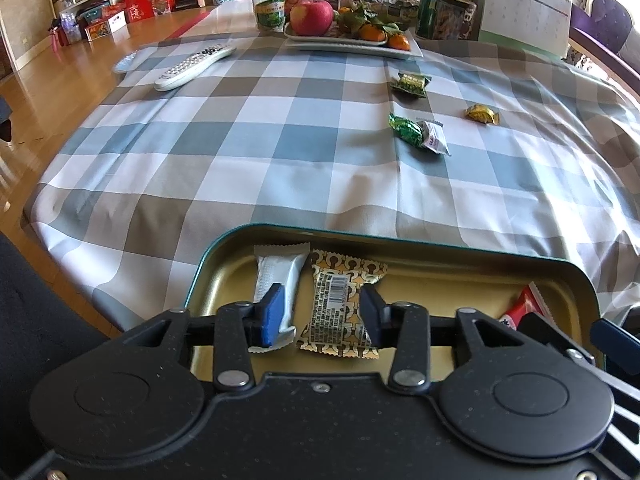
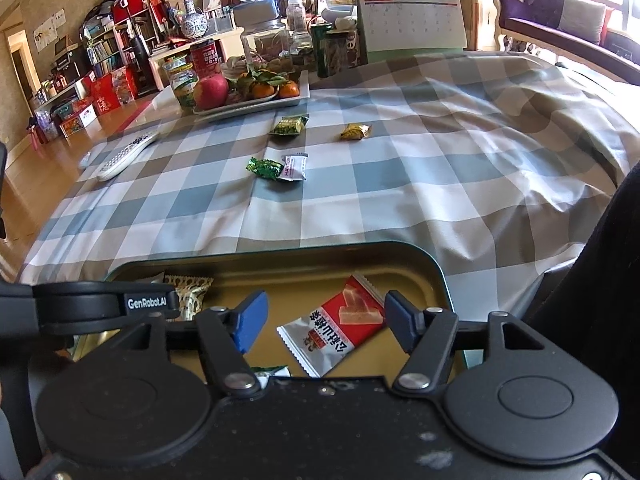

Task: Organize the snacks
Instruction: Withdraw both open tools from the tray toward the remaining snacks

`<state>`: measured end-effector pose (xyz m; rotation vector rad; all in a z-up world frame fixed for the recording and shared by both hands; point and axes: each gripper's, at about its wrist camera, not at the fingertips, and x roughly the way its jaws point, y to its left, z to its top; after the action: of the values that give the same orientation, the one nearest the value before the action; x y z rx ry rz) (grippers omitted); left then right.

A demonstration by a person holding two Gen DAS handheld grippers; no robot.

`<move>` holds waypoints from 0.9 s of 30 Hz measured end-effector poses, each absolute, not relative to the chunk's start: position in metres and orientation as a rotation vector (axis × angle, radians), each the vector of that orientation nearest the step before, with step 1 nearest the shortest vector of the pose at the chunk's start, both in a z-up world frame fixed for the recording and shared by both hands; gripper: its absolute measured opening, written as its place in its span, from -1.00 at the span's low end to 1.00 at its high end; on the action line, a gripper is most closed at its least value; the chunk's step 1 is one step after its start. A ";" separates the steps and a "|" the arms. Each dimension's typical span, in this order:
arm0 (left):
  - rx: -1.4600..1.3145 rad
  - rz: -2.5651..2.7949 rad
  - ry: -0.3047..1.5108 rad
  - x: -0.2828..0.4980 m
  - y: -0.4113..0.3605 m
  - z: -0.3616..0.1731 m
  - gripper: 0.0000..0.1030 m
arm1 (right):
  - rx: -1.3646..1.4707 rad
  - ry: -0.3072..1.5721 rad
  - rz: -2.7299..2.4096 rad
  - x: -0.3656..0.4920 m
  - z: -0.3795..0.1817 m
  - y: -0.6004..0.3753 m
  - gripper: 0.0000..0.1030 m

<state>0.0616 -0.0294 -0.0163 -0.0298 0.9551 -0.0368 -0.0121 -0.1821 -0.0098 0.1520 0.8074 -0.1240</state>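
Currently both grippers over the tin [image 1: 448, 254]: left gripper [image 1: 322, 314] jaws apart around gold packet [image 1: 340, 312], right gripper [image 2: 324, 322] jaws apart over red packet [image 2: 336, 330]. Four candies [image 2: 276, 168] loose on bench.

Both wrist cameras are looking steeply down from close above the tin [image 1: 400, 240] [image 2: 436, 272], facing across the table [image 1: 280, 152] [image 2: 400, 200]; both are sharing the fruit plate [image 1: 352, 46] [image 2: 256, 106] in the upper frame.

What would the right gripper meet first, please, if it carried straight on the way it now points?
Most likely the red snack packet lying in the tin, right between the open right gripper fingers; depth is hard to judge.
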 end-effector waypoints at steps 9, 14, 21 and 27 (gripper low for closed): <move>-0.022 0.030 0.890 0.062 -0.027 0.000 0.12 | 0.145 0.768 -0.141 -0.002 0.006 -0.186 0.68; -0.041 0.021 0.840 0.069 -0.025 0.020 0.20 | 0.165 0.796 -0.147 0.017 0.013 -0.195 0.68; -0.087 -0.010 0.800 0.095 -0.024 0.050 0.20 | 0.162 0.791 -0.152 0.049 0.028 -0.204 0.74; -0.079 -0.017 0.791 0.126 -0.028 0.065 0.20 | 0.118 0.765 -0.159 0.084 0.041 -0.210 0.74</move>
<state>0.1264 -0.0279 0.0651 -0.0786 0.7914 -0.0174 0.0837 -0.2097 0.0405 0.1184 0.7649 -0.1586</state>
